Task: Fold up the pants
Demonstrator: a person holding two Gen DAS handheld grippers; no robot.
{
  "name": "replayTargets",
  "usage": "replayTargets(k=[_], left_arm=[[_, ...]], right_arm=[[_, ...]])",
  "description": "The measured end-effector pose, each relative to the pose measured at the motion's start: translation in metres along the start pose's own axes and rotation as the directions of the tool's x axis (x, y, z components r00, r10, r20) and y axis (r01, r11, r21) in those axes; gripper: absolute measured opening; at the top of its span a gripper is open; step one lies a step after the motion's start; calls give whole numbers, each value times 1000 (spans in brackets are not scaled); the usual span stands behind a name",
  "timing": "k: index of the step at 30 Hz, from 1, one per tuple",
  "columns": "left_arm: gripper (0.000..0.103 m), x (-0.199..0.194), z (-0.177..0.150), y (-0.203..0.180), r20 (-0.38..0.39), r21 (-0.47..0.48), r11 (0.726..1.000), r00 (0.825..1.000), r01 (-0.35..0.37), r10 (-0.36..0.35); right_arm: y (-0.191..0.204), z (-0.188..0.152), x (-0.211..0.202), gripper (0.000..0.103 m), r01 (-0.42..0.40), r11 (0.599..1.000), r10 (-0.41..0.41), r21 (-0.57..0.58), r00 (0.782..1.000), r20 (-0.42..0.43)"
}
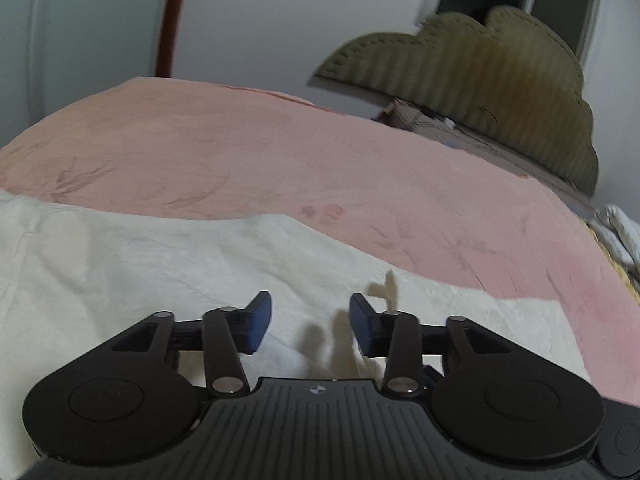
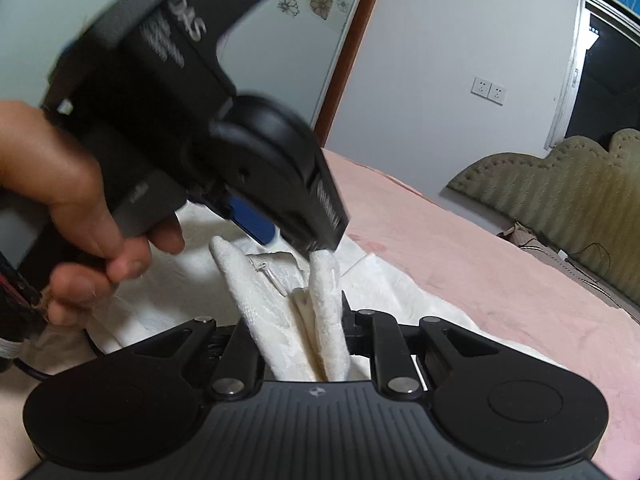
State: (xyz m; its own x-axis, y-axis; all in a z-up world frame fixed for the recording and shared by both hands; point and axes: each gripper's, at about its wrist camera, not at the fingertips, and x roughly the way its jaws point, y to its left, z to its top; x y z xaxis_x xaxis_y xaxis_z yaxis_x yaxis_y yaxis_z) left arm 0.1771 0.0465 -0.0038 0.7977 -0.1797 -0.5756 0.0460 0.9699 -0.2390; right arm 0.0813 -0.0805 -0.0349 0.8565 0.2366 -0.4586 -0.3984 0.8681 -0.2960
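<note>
White pants (image 1: 168, 264) lie spread on a pink bed cover (image 1: 260, 152). In the left wrist view my left gripper (image 1: 310, 326) is open, its blue pads apart, just above the white cloth with nothing between them. In the right wrist view my right gripper (image 2: 302, 332) is shut on a bunched fold of the white pants (image 2: 316, 320), which stands up between its fingers. The left gripper's body (image 2: 240, 140), held by a hand (image 2: 80, 220), hangs right over that bunch, with its tip at the top of the fold.
An olive padded headboard (image 1: 500, 92) stands at the far right of the bed, also seen in the right wrist view (image 2: 560, 200). Boxes and cables (image 1: 440, 124) lie beside it. White walls, a brown door frame (image 1: 170, 16) and wall sockets (image 2: 488, 90) are behind.
</note>
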Motion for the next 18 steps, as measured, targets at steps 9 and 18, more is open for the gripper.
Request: replayTargets(k=[9, 18], left_arm=[[82, -35, 0, 9, 66, 39, 996, 995, -80, 77], [88, -38, -32, 20, 9, 177, 975, 991, -135, 136]], right_arm=[[12, 9, 32, 19, -45, 998, 41, -51, 997, -71], [-5, 10, -36, 72, -187, 981, 187, 47, 982, 0]])
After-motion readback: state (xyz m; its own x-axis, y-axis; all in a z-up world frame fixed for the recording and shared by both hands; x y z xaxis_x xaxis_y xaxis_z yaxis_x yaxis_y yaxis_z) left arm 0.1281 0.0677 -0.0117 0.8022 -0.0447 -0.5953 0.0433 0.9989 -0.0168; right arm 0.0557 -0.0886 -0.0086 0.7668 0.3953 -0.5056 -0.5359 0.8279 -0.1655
